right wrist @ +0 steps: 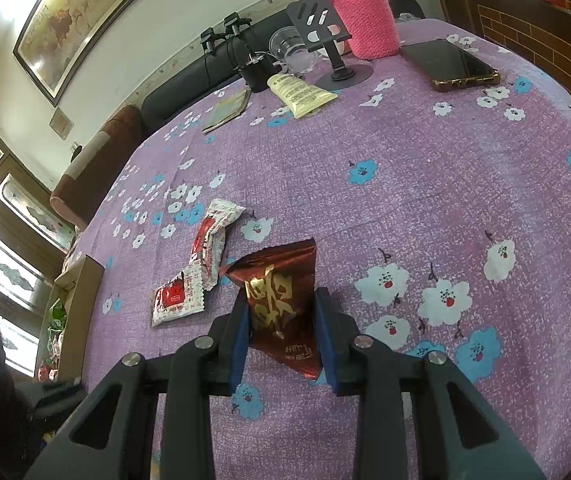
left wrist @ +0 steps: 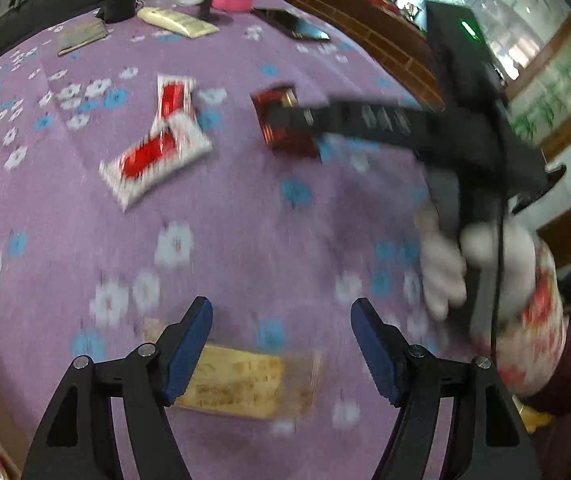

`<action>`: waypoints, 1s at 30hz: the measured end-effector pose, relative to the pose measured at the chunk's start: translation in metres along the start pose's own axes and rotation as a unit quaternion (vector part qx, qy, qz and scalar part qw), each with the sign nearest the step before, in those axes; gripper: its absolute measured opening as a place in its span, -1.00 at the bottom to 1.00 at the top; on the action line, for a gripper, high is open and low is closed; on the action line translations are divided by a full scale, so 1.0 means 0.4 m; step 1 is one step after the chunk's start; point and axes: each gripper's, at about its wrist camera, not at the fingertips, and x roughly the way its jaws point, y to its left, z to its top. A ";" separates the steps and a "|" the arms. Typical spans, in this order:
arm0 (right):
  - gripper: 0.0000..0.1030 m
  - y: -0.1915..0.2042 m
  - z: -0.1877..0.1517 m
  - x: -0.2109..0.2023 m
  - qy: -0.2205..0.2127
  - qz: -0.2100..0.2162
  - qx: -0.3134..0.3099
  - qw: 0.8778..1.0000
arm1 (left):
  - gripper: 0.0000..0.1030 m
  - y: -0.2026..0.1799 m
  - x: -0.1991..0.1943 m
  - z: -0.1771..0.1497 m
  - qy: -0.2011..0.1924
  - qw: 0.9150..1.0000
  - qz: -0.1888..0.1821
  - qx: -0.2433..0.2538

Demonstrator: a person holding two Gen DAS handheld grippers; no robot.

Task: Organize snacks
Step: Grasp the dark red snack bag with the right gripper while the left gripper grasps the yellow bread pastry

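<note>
Your left wrist view is smeared by motion blur, so the print on the tan packet (left wrist: 241, 384) at 6 o'clock cannot be read, and one blue pad covers its left end. Your left gripper (left wrist: 281, 344) stands spread above the purple flowered cloth (left wrist: 245, 208), pinching nothing; the packet lies on the cloth between and just below the pads. Your right gripper (right wrist: 281, 332) pinches one dark red gold-lettered snack packet (right wrist: 281, 300), whose lower tip is cut off behind the pad. At 9 o'clock of it lie two red-and-white snack packets (right wrist: 201, 268), overlapping. A cardboard box (right wrist: 81, 312) at the cloth's 9 o'clock edge is half cropped, its contents hard to make out. At 12 o'clock stand one pink-sleeved bottle (right wrist: 365, 20), one phone (right wrist: 453, 64) and one yellow tube (right wrist: 301, 94).
</note>
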 end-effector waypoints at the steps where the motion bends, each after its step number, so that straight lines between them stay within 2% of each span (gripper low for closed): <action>1: -0.42 0.001 -0.001 0.000 0.000 0.000 0.000 1.000 | 0.45 -0.005 -0.007 -0.019 0.001 1.000 0.007 0.003; 3: -0.41 0.001 -0.001 0.000 -0.001 0.000 -0.001 1.000 | 0.45 -0.018 -0.026 -0.057 -0.008 0.999 0.031 0.007; 8: -0.39 0.003 -0.002 -0.001 -0.002 -0.002 -0.004 1.000 | 0.46 -0.036 -0.084 -0.121 -0.051 0.997 0.057 0.009; 12: -0.38 0.007 -0.003 0.000 -0.002 -0.005 -0.009 1.000 | 0.49 -0.060 -0.064 -0.126 -0.031 0.993 0.091 0.064; 14: -0.38 0.007 -0.003 0.000 -0.003 -0.005 -0.011 1.000 | 0.49 -0.058 -0.058 -0.113 -0.029 0.991 0.097 0.086; 16: -0.37 0.009 -0.004 0.001 -0.004 -0.007 -0.013 1.000 | 0.48 -0.050 -0.050 -0.091 -0.028 0.991 0.092 0.092; 19: -0.36 0.011 -0.004 0.001 -0.004 -0.008 -0.017 1.000 | 0.48 -0.021 -0.023 -0.072 -0.001 0.994 0.071 0.080; 21: -0.35 0.012 -0.004 0.001 -0.004 -0.008 -0.018 1.000 | 0.48 -0.002 -0.031 -0.089 0.007 0.997 0.040 0.066; 25: -0.31 0.014 -0.004 0.002 -0.004 -0.008 -0.020 1.000 | 0.49 0.020 -0.065 -0.132 0.008 0.999 0.007 0.031; 27: -0.30 0.017 -0.004 0.003 -0.004 -0.010 -0.023 1.000 | 0.51 0.009 -0.072 -0.158 0.010 0.999 0.017 0.036; 28: -0.30 0.017 -0.004 0.003 -0.004 -0.010 -0.023 1.000 | 0.59 0.000 -0.074 -0.171 0.014 0.999 0.025 0.045; 30: -0.30 0.018 -0.004 0.003 -0.004 -0.009 -0.023 1.000 | 0.69 -0.024 -0.070 -0.197 0.022 0.995 0.058 0.072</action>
